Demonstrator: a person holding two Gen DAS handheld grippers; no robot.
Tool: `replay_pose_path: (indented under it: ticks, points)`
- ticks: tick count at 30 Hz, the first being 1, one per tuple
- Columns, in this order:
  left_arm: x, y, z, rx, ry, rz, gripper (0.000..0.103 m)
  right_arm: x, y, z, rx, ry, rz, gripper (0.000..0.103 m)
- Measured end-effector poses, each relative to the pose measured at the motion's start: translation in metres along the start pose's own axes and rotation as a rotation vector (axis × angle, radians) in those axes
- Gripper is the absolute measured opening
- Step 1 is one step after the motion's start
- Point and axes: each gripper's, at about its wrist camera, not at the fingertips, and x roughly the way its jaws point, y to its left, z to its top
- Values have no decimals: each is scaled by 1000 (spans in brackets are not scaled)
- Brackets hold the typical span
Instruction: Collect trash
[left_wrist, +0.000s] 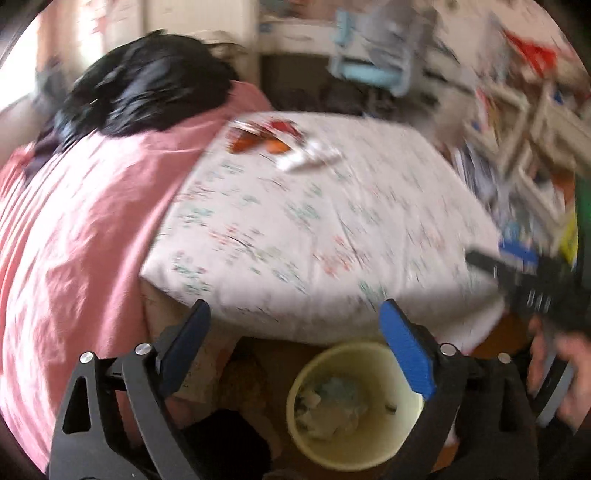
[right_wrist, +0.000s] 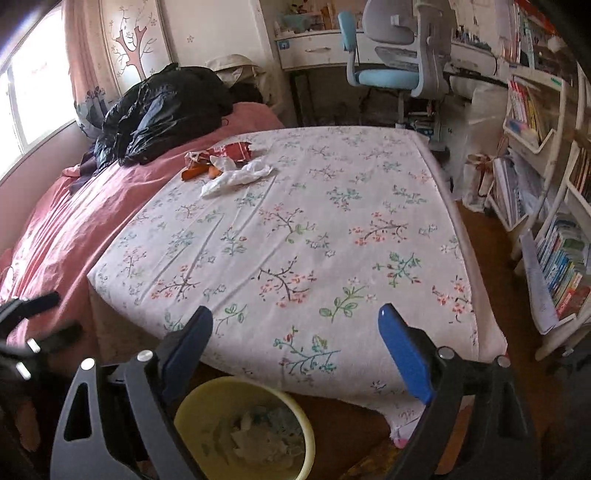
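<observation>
A small heap of trash lies on the far part of the floral bed sheet (right_wrist: 295, 229): a crumpled white tissue (right_wrist: 236, 175), a torn red wrapper (right_wrist: 236, 149) and orange scraps (right_wrist: 195, 171). The heap also shows, blurred, in the left wrist view (left_wrist: 284, 142). A yellow bin (right_wrist: 243, 428) with crumpled paper inside stands on the floor at the foot of the bed; it also shows in the left wrist view (left_wrist: 354, 406). My left gripper (left_wrist: 295, 332) is open and empty above the bin. My right gripper (right_wrist: 295, 332) is open and empty at the bed's near edge.
A pink blanket (right_wrist: 85, 221) with a black jacket (right_wrist: 162, 110) covers the bed's left side. A blue desk chair (right_wrist: 388, 70) and a desk stand beyond the bed. Bookshelves (right_wrist: 546, 184) line the right wall past a strip of brown floor.
</observation>
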Motion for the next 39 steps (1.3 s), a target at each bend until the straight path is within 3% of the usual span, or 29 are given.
replay_pose_path:
  ticks: [4,13,39]
  points:
    - [-4,14,8,-66,-42,12,92,-5,1,-3,-28,-17,-15,88]
    - [-4,1,10,-10,-59,24,95,-2,11,-4,-88,-30,-29,91]
    - [-4,6,11,-39,-64,20,95,-3,12,-3,-89,-43,-28,91]
